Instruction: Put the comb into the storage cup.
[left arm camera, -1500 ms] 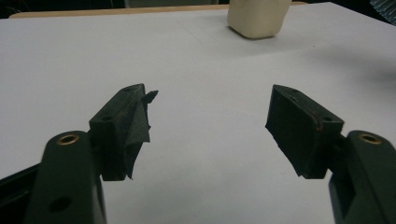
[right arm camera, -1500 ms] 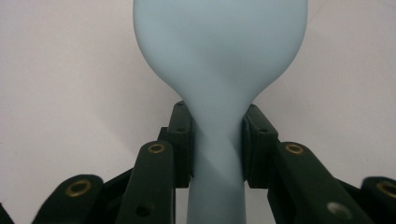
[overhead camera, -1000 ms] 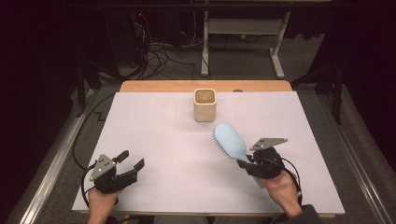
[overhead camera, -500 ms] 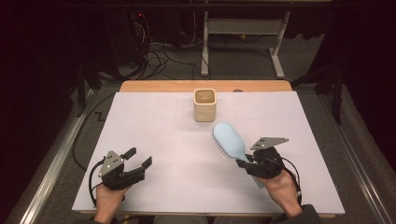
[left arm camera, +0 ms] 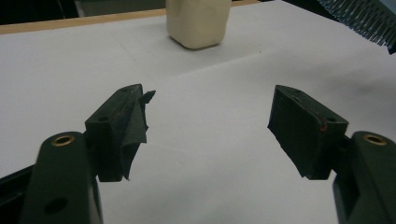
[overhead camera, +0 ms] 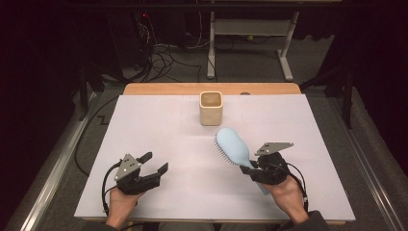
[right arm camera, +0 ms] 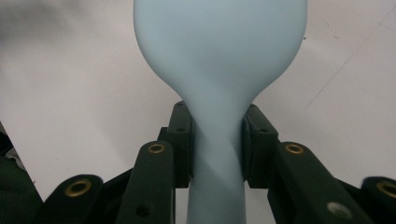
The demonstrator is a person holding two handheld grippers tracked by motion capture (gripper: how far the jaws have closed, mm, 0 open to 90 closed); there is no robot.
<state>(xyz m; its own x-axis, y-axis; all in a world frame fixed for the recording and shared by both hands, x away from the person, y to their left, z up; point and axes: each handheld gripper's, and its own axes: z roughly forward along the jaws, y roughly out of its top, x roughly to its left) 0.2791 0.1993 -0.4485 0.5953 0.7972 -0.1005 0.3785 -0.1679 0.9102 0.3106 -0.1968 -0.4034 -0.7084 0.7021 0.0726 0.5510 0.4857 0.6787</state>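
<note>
My right gripper [overhead camera: 254, 169] clamps the blue hairbrush [overhead camera: 233, 148] by its neck, lower right of centre; my hand hides the handle's end. My left gripper [overhead camera: 155, 163], lower left, has just been opening, nothing between its jaws. The beige cup [overhead camera: 211, 108] stands upper centre.

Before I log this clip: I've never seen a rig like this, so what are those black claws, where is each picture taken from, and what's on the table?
A person sits at a table covered in white paper, holding a hand-operated two-jaw gripper in each hand. The high view looks down from above; the other two pictures come from cameras riding on each gripper. The left gripper is empty, and its jaws have just been opening. The right gripper clamps the handle of a light blue hairbrush, bristles toward the paper. A beige square cup stands upright at the far side.
</note>
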